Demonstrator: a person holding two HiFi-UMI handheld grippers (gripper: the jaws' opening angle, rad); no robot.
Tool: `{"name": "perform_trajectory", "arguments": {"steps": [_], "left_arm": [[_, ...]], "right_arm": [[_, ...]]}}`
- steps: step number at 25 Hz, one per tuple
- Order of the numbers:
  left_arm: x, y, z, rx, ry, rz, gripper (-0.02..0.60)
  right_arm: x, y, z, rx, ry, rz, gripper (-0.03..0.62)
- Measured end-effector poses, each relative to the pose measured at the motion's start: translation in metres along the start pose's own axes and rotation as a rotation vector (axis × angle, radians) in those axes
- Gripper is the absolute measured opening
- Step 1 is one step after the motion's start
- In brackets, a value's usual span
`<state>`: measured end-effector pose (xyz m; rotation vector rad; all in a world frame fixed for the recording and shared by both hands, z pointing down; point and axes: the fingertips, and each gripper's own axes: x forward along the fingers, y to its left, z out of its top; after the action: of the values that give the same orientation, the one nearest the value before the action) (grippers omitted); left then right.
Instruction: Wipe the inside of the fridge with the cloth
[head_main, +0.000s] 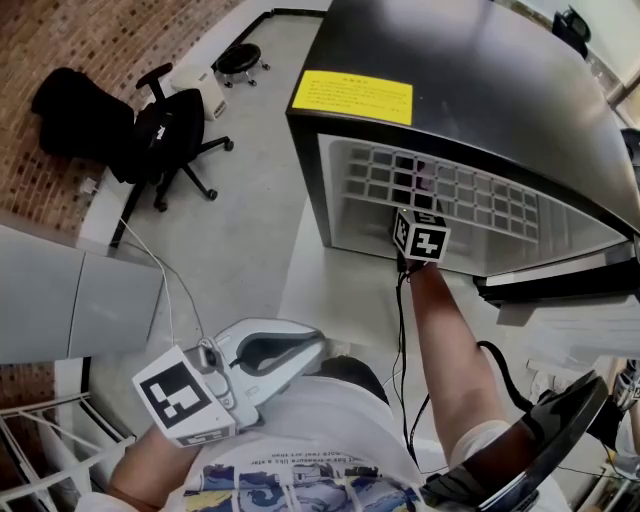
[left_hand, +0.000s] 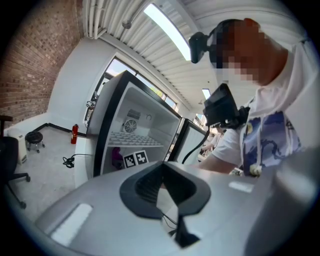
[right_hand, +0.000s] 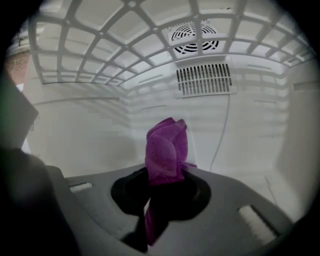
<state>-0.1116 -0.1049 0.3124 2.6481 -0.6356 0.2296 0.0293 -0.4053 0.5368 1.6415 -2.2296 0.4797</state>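
My right gripper (right_hand: 165, 172) is reaching into the open fridge (head_main: 455, 85), below the white wire shelf (head_main: 470, 190). Its 2 jaws are clamped tight on the purple cloth (right_hand: 166, 147), which stands bunched above the tips and faces the back wall, under the slotted vent (right_hand: 204, 79). I cannot tell whether the cloth touches the wall; it looks just short of it. My left gripper (head_main: 300, 348) hangs back near my chest, well apart from the fridge, jaws together with nothing between them. I judge the wiping step is in hand. Next I would press the cloth flat to the wall and sweep across, keeping clear of the vent and the thin cable (right_hand: 223, 125) beside it.
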Motion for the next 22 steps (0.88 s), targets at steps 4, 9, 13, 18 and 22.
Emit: {"name": "perform_trajectory", "arguments": {"steps": [4,9,13,18,22], "left_arm": [[-0.013,0.004,-0.003,-0.013,-0.005,0.024,0.008],[-0.026,0.006,-0.007,-0.024,-0.01,0.046,0.008],[-0.036,0.006,-0.01,-0.022,-0.011,0.055,0.008],[-0.043,0.002,-0.013,-0.017,-0.011,0.052,0.008],[-0.045,-0.003,-0.014,-0.011,-0.013,0.028,0.008]], "right_arm": [[0.007,0.025,0.004,0.015,-0.009,0.044,0.052],[0.014,0.051,0.008,0.067,-0.025,0.103,0.052],[0.015,0.07,0.01,0.074,-0.029,0.138,0.052],[0.007,0.088,0.022,0.157,-0.072,0.216,0.052],[-0.01,0.085,0.033,0.218,-0.119,0.223,0.052]]}}
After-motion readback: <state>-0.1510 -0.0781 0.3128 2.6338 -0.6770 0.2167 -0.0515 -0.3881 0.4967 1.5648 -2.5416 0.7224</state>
